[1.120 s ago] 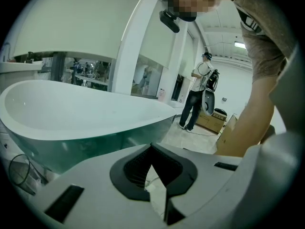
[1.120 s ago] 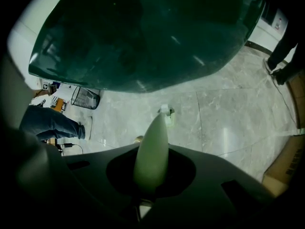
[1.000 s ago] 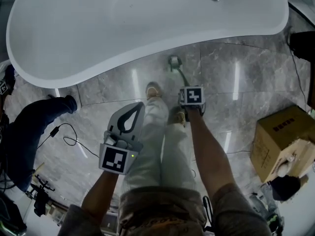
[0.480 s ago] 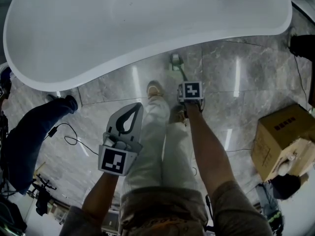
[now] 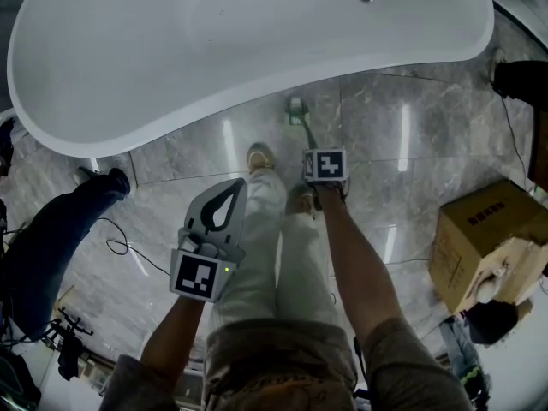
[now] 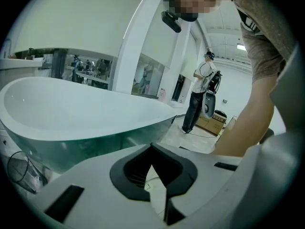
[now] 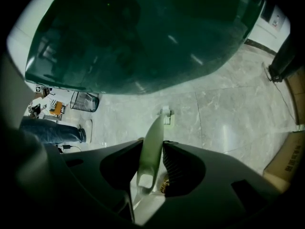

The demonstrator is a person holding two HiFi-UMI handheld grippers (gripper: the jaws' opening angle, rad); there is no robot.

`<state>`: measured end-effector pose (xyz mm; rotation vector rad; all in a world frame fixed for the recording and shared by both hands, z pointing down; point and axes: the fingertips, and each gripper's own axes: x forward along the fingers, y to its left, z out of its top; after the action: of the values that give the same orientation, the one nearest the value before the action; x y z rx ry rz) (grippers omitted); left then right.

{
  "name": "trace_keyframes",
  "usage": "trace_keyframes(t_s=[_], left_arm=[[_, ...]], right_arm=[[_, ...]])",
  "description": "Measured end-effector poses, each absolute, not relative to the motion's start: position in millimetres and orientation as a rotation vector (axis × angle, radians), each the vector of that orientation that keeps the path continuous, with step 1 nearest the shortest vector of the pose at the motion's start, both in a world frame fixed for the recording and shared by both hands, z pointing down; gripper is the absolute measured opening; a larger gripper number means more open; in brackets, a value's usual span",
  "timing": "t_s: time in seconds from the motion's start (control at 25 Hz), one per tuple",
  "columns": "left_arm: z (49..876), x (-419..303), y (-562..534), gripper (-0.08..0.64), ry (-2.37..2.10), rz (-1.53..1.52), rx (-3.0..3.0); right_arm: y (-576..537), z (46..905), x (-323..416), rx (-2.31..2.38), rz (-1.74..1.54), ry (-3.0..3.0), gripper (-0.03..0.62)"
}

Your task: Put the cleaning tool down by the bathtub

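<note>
1. Hardly anything has moved since a second ago. The right gripper (image 7: 152,143) is still low over the floor (image 5: 385,144), in nearly the same spot. The big change is its jaws, which were pinched tight and are now opening.
2. The cleaning tool (image 5: 296,110) has its small head down on the floor, just beside the bathtub (image 5: 214,58). Its thin handle slants up from there and runs between the right jaws. The jaws have let go, and a little gap shows on one side of the handle.
3. The left gripper (image 5: 233,188) is held up by the person's leg. Its jaws are closed together with nothing in them.
4. I think this is the letting-go step, so the job looks almost done.
5. Next, the right gripper should pull back and up, off the handle. It should go slowly and straight so it does not drag the tool away from the tub. Nothing props up the handle, so it may tip over and land on the floor.
6. A cardboard box (image 5: 484,229) on the floor has dark print on its side, but it is too small to read. The cubes on the grippers only have black and white square patterns, not words.
</note>
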<state>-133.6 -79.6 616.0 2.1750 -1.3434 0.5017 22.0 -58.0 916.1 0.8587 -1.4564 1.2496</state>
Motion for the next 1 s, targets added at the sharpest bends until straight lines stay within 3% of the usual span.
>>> trace_keyframes(t_s=[0.4,0.64,1.0], left_arm=[[555.9,-119.1,-76.6,0.0,-1.355,0.483,2.195],[499.5,-104.7,-66.7,0.001,-1.321,0.472,2.23],[432.2,-87.4,-49.7,0.002,-1.26,0.455,2.303]], right_arm=[[-67.7,839.8,30.4,0.924,1.212,-1.55,0.135],[-69.7,754.1,29.9,0.902,1.129,-1.712,0.006],[-69.2,615.6,44.6,0.944,1.089,-1.901,0.005]])
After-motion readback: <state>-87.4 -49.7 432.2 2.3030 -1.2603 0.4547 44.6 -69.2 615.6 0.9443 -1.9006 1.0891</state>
